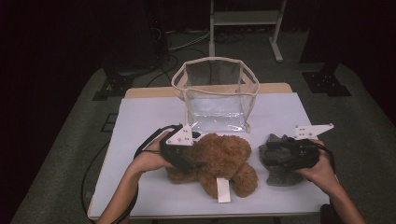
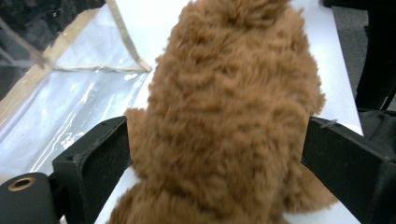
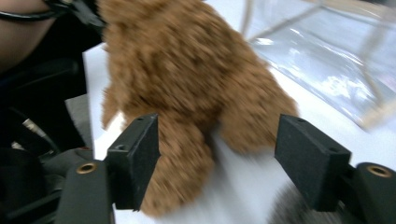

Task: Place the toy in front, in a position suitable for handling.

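Jaws: left gripper (image 2: 210,154) clamped on brown teddy bear (image 2: 229,116); right gripper (image 3: 217,161) spread wide, empty.

Brown plush bear (image 3: 187,93) lying on white table (image 3: 243,186), clear bag (image 3: 336,70) beside, black jaws apart

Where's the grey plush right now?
In the high view, the grey plush lies at the table's right front, under the right gripper, right of the brown teddy bear.
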Available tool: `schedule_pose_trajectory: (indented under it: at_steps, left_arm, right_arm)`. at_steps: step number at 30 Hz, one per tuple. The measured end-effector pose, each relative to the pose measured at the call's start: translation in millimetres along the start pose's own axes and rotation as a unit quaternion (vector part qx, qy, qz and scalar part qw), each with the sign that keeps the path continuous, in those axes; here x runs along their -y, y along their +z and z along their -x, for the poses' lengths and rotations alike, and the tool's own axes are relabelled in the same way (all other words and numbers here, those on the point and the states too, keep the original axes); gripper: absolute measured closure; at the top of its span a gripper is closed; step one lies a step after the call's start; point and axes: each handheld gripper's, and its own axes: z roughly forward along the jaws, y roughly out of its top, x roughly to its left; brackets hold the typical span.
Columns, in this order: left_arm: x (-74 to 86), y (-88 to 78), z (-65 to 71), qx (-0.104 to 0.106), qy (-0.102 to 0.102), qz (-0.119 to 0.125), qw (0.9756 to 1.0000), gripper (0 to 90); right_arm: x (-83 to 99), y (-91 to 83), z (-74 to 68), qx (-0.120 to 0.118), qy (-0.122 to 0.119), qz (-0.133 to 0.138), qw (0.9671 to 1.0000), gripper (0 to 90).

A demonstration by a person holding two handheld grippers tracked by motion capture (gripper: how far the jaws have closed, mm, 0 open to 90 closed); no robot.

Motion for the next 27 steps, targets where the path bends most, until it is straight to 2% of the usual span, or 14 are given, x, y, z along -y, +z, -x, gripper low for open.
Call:
schedule_pose_trajectory:
  at_steps: [3,7,10,17,20,27]
  left_arm:
    - [9.0,-6.4,-0.2,-0.008,-0.002,0.004,1.0,7.1]
    - [23.6,-13.6,-1.0,-0.02,-0.004,0.004,0.9998,4.9]
    - [36.2,-18.0,-1.5,-0.026,-0.013,0.004,0.9996,4.6]
    - [60.8,-24.6,-5.6,-0.037,-0.033,-0.004,0.9988,4.6]
    - [71.7,-25.8,-7.0,-0.028,-0.046,-0.002,0.9985,4.6]
    - [89.4,-15.7,-8.7,0.0,-0.069,0.002,0.9976,1.5]
  right_arm:
    - [-13.1,12.7,-5.9,-0.023,-0.013,0.001,0.9997,25.8]
    - [-27.5,30.2,-12.7,-0.04,-0.036,-0.002,0.9986,21.2]
    - [-36.7,43.8,-18.1,-0.049,-0.052,-0.007,0.9974,18.4]
    - [-51.5,63.7,-26.3,-0.047,-0.087,-0.019,0.9949,15.3]
    - [-54.4,72.3,-28.3,-0.038,-0.103,-0.03,0.9935,14.3]
    - [-50.2,87.8,-26.4,-0.038,-0.103,-0.037,0.9932,12.1]
